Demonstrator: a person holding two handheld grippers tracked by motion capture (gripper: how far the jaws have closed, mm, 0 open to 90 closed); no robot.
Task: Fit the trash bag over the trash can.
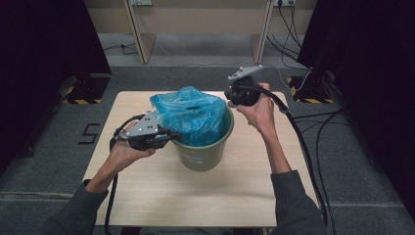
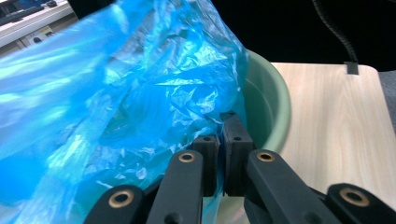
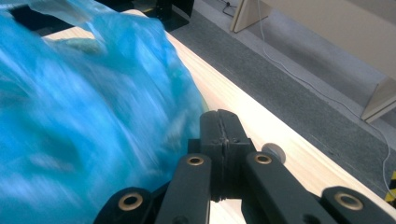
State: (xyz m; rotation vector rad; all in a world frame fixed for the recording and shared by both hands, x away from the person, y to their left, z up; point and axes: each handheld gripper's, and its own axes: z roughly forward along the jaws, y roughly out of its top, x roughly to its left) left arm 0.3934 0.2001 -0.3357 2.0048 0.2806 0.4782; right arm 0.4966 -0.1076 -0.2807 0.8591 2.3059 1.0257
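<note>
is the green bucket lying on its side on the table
No, the green bucket stands upright on the table, with the blue plastic bag bulging up out of its open top.

The blue bag (image 1: 193, 115) is thin, shiny, crinkly plastic. The green bucket (image 1: 203, 152) is smooth plastic. The table (image 1: 195, 196) is pale, matt wood.
</note>
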